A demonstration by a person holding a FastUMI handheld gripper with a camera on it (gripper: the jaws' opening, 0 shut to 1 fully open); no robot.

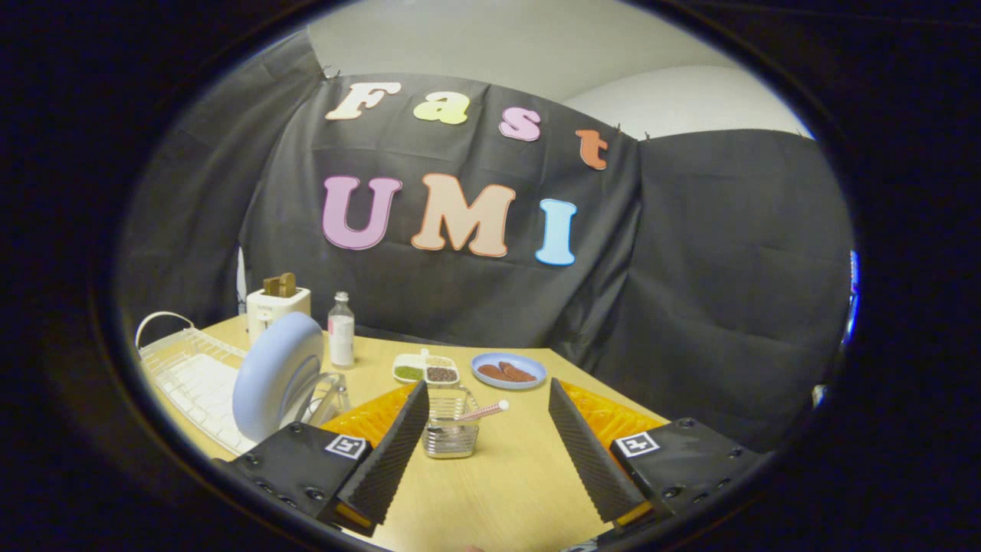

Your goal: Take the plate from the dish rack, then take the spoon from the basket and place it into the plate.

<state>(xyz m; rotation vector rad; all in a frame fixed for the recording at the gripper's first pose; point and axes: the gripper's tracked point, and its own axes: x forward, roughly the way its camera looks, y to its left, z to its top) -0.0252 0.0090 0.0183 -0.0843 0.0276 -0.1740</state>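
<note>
plate stands on its edge in the white dish rack, at the left of the gripper and a little beyond the left finger. not yet taken. gripper released, fingers spread wide, nothing between them except bare worktop. ahead of the fingers, close to the left one, sits the wire basket with the spoon inside, its pinkish handle leaning out to the right.

for the step in hand, probably best to swing left first and meet the plate's upper rim, one finger on each face, because the plate is thin and upright. better to lift straight up out of the slots, not to pull sideways; otherwise could catch on the rack wires. should keep away from the clear bottle and the toaster behind the rack. farther back lie a small sectioned dish and a blue plate with food, not part of this step.
</note>
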